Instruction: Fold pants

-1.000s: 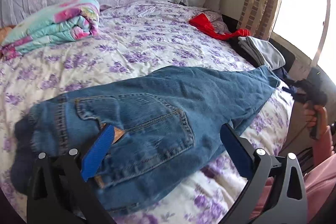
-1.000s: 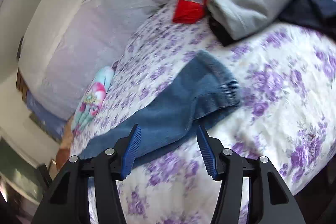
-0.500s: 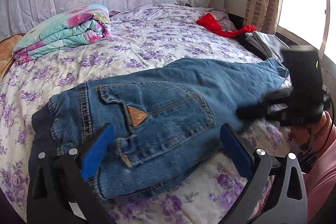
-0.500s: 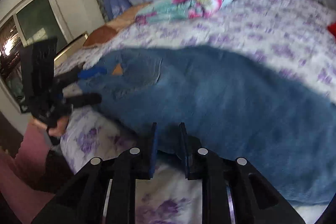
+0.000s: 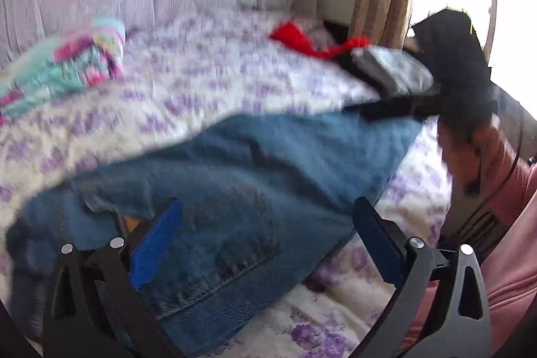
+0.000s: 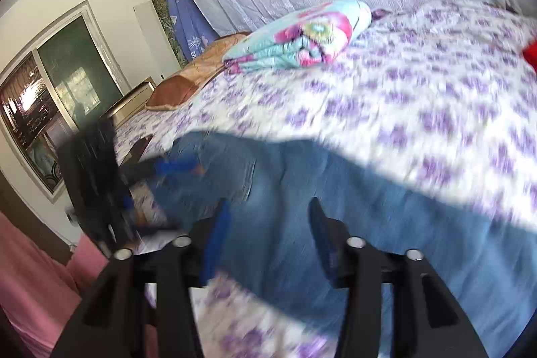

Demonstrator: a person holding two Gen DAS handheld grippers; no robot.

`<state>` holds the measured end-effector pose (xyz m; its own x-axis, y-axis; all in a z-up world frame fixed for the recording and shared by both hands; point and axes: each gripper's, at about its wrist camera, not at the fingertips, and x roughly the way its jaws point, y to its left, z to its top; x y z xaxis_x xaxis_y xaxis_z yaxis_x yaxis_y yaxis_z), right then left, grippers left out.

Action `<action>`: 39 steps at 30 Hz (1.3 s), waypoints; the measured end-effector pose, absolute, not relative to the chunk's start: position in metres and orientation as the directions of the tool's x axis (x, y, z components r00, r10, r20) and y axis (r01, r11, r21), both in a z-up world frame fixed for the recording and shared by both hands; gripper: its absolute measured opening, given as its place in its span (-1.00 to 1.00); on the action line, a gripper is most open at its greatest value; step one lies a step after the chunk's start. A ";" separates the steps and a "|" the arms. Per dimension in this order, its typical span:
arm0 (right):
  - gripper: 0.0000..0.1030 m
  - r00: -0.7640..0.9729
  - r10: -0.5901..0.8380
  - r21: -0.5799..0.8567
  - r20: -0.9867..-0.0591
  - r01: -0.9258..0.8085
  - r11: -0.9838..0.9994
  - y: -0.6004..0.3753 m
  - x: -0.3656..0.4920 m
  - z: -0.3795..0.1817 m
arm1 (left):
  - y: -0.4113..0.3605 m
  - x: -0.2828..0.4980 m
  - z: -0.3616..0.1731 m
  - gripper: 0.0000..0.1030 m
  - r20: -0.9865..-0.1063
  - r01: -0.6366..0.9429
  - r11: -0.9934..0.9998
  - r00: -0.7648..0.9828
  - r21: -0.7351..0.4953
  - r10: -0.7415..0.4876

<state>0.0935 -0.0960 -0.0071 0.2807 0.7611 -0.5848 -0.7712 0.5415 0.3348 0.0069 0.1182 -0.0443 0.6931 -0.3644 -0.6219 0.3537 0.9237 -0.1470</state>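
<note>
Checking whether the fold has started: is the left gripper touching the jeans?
Cannot tell. In the left wrist view the open left gripper frames the jeans, but motion blur hides any contact or gap; the right wrist view is equally smeared.

No readable text, brand, number or sign in either of my wrist views. The small tan leather patch [image 5: 129,221] on the blue denim jeans [image 5: 255,176] near my left fingers is blurred, with nothing legible on it. The blue cloth with white printed marks [image 6: 183,5] hanging by the wall shows shapes only; I can't make out letters.
</note>
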 end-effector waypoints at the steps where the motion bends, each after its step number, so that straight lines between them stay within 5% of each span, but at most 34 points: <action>1: 0.35 0.283 0.751 0.308 -0.596 -0.783 0.540 -0.090 0.106 -0.003 | 0.118 0.008 -0.048 0.91 -0.636 0.349 0.925 0.683 -0.148 -0.360; 5: 0.38 0.257 0.685 0.235 -0.681 -0.810 0.537 -0.062 0.154 -0.011 | 0.129 0.008 -0.046 0.91 -0.603 0.364 0.904 0.677 -0.223 -0.422; 10: 0.38 0.010 0.602 0.336 -0.798 -0.823 0.459 -0.025 0.192 -0.042 | 0.130 0.009 -0.047 0.91 -0.599 0.368 0.899 0.674 -0.236 -0.433; 20: 0.41 -0.146 0.542 0.277 -0.828 -0.946 0.169 -0.022 0.138 -0.021 | 0.142 0.012 -0.046 0.91 -0.562 0.383 0.860 0.651 -0.336 -0.509; 24: 0.42 -0.167 0.488 0.303 -0.856 -0.929 0.214 -0.017 0.162 -0.043 | 0.143 0.014 -0.046 0.91 -0.558 0.385 0.854 0.646 -0.350 -0.521; 28: 0.46 -0.407 0.475 0.539 -0.780 -0.823 0.180 -0.005 0.190 -0.067 | 0.144 0.014 -0.046 0.91 -0.554 0.385 0.850 0.644 -0.359 -0.527; 30: 0.47 -0.547 0.506 0.682 -0.666 -0.722 0.117 0.003 0.197 -0.072 | 0.144 0.014 -0.047 0.91 -0.554 0.385 0.850 0.644 -0.360 -0.527; 35: 0.50 -0.596 0.607 0.775 -0.525 -0.629 0.052 0.021 0.216 -0.076 | 0.144 0.014 -0.047 0.91 -0.554 0.384 0.849 0.643 -0.363 -0.528; 37: 0.28 -0.528 0.672 0.755 -0.519 -0.652 0.070 0.017 0.236 -0.073 | 0.144 0.013 -0.047 0.91 -0.556 0.383 0.850 0.643 -0.363 -0.527; 39: -0.67 -0.525 0.672 0.780 -0.522 -0.613 0.127 0.013 0.256 -0.089 | 0.145 0.014 -0.048 0.91 -0.557 0.380 0.849 0.641 -0.367 -0.528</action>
